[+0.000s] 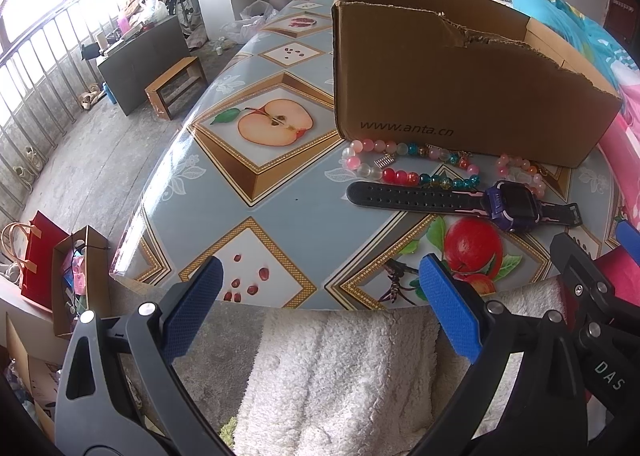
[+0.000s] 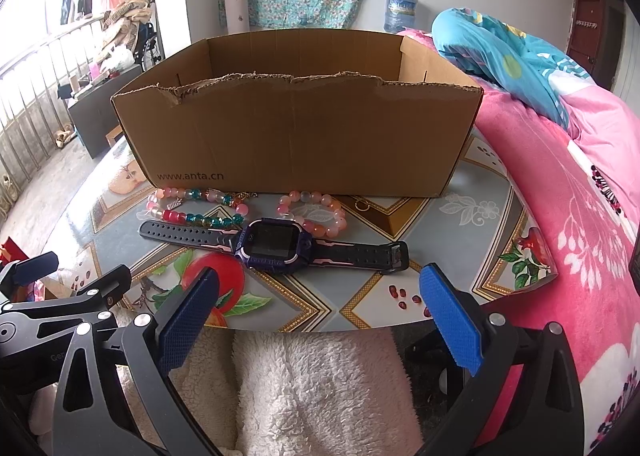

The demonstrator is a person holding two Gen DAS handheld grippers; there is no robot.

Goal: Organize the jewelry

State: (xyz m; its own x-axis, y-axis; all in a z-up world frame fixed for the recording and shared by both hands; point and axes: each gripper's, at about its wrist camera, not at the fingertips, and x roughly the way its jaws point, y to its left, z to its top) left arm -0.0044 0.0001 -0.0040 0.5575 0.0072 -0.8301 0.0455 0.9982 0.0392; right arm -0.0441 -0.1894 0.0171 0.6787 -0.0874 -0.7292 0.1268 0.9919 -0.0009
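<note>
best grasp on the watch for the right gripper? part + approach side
Probably the watch case: it is the thickest, stiffest part, while the straps lie flat on the table. Bring the right gripper down from above on the near side, jaws closing across the case; the pink bracelet crowds the far edge.

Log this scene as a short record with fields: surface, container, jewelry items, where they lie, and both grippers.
surface: fruit-print table
container: open cardboard box, torn front rim
items: watch, mixed-colour bead bracelet, pink bead bracelet
placement: all on the table before the box, none inside
left gripper: jaws open, empty
right gripper: jaws open, empty, near the watch
</note>
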